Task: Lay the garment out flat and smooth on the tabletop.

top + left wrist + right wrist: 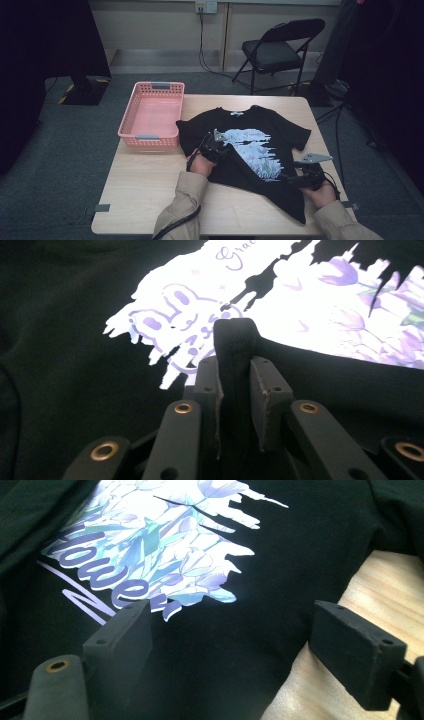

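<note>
the black t-shirt [260, 150] is lying spread out on the right half of the light wooden table [145, 190], collar toward the far edge, its pale blue and lilac flower print [252, 150] facing up; one sleeve is reaching toward the basket side, the other toward the table's right edge, and the near hem is running down to the front right corner; in the left gripper view a raised fold of the black fabric [235, 350] is standing up between the jaws, the print glowing white and purple behind it; the left gripper [216, 146] is sitting on the shirt's left side beside the print, its pads pressing in on that fold and pinching it, with no gap showing on either side of the cloth; the right gripper [295, 178] is resting low over the shirt near its lower right part, its jaws standing wide apart with bare black cloth [225, 650] and a strip of table [380, 590] between them, gripping nothing; a pink plastic basket [131, 131] is standing on the table's far left corner, just beside the shirt's sleeve; a black folding chair [277, 50] is standing on the grey floor beyond the table.
</note>
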Motion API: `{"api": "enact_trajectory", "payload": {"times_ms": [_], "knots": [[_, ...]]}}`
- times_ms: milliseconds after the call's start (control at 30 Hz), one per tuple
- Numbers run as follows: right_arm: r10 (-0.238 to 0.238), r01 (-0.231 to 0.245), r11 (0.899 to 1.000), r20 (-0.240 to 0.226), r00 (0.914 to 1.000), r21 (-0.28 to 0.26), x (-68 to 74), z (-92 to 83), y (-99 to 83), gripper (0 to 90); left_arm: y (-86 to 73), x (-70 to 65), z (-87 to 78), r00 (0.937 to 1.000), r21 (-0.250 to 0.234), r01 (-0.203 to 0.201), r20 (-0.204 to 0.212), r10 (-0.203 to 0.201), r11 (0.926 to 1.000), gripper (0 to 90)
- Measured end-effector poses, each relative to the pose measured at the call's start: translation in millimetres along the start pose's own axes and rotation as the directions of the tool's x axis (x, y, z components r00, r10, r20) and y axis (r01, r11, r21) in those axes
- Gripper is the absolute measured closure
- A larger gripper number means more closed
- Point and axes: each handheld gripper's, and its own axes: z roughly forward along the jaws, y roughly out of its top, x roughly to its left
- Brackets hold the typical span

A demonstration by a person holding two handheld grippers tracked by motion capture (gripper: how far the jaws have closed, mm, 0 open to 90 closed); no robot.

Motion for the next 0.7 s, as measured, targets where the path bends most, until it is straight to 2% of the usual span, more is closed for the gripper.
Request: {"api": "enact_trajectory", "payload": {"times_ms": [133, 367, 500, 700], "knots": [[0.000, 0.000, 1.000, 0.000, 1.0000, 0.000, 0.0, 0.0, 0.0, 17.4, -1.0, 0.6, -5.3, 0.9998, -0.011, 0.009, 0.016, -0.009, 0.9999, 82.8], [0.000, 0.000, 1.000, 0.000, 1.0000, 0.000, 0.1, 0.0, 0.0, 17.4, 2.2, -7.5, -18.6, 0.9986, -0.040, -0.014, 0.051, 0.016, 0.9991, 83.7], [-0.001, 0.001, 1.000, 0.000, 1.0000, 0.000, 0.1, 0.1, 0.0, 17.4, 1.2, -10.2, -23.4, 0.9970, -0.048, -0.004, 0.077, 0.008, 0.9988, 83.9], [0.000, 0.000, 1.000, 0.001, 1.0000, 0.000, 0.1, 0.1, 0.0, 17.4, -4.3, -13.9, -30.2, 0.9956, -0.039, -0.013, 0.092, 0.017, 0.9992, 84.0]]}}
